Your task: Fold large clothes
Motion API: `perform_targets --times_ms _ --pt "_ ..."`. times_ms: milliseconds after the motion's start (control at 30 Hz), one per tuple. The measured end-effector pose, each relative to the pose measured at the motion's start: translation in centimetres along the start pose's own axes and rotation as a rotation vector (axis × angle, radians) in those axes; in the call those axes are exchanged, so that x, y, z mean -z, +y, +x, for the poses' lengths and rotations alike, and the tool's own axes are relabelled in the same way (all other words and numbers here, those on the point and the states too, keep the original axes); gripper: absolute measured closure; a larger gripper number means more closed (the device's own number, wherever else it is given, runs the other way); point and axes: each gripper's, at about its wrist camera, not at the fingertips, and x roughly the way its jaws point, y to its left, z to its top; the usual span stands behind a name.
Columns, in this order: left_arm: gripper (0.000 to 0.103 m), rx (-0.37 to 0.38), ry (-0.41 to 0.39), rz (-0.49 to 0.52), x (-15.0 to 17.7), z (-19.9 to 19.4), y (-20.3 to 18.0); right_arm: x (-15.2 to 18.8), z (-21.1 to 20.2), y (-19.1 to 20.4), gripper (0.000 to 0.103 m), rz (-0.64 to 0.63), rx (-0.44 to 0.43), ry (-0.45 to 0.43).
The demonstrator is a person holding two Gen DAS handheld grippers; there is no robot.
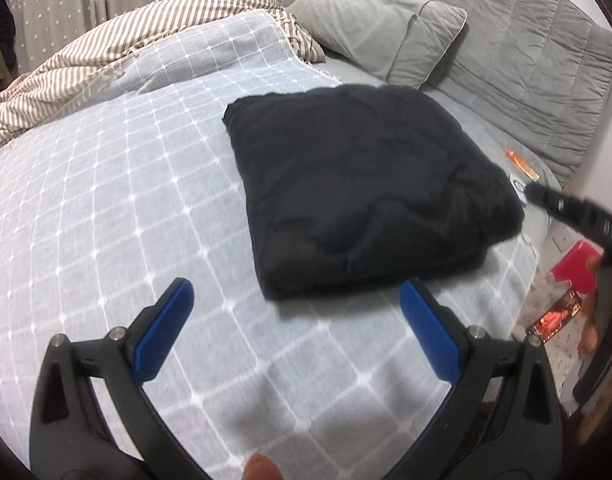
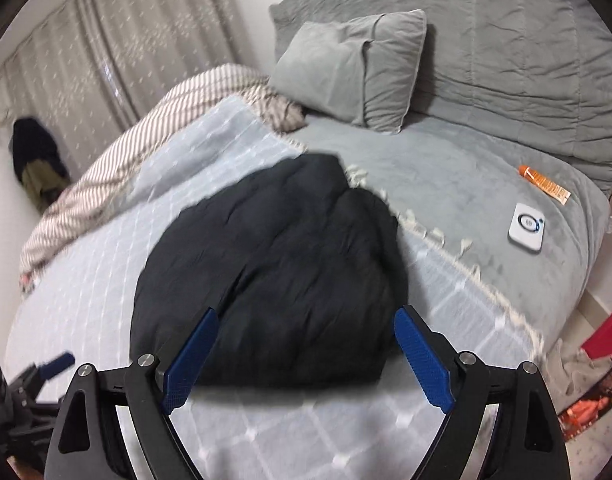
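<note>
A black garment (image 1: 365,184) lay folded into a thick, roughly square bundle on a bed, resting on a light blue blanket (image 1: 106,200) crossed by a white grid. With its sides about equal, no long axis could be told. In the left wrist view it sat turned like a diamond, one corner pointing toward the gripper and the opposite corner toward a grey pillow (image 1: 381,32) at the head of the bed.

The bundle's far edge lay near the blanket's fringed border, where a grey sheet (image 2: 445,176) began. Broad open blanket stretched on the side toward a bunched striped cover (image 1: 66,76) and in front of the bundle's near edge.

The left gripper (image 1: 294,312) hovered above bare blanket just short of the near corner, its blue fingers (image 1: 166,332) spread wide apart with nothing between them. The right gripper (image 2: 306,344) hung over the bundle's near edge, its blue fingers (image 2: 421,360) also wide apart; no contact with the cloth showed.

On the grey sheet, well apart from the garment, lay an orange tube (image 2: 545,184) and a small white square device (image 2: 526,227). A grey padded headboard (image 2: 505,40) rose behind the pillow, and pale curtains (image 2: 106,60) hung beyond the bed.
</note>
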Motion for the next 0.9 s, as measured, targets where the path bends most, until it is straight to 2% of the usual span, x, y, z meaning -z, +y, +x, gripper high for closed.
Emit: perform_targets --times_ms 233,333,433,567,900 --pt "0.001 -0.033 0.044 -0.042 1.6 1.3 -0.4 5.5 0.6 2.5 0.012 -0.062 0.142 0.043" --pt "0.001 -0.051 0.034 -0.056 2.2 1.4 -0.3 7.2 1.8 2.8 0.012 -0.066 0.185 0.042" --pt "0.001 -0.088 0.025 -0.040 2.5 1.6 -0.4 8.0 3.2 3.3 0.012 -0.104 0.226 0.080" --pt "0.001 -0.115 0.021 -0.019 3.0 1.7 -0.5 8.1 3.6 3.6 0.012 -0.134 0.229 0.084" --pt "0.001 -0.086 0.028 -0.015 3.0 1.9 -1.0 8.6 3.9 4.0 0.012 -0.120 0.181 0.108"
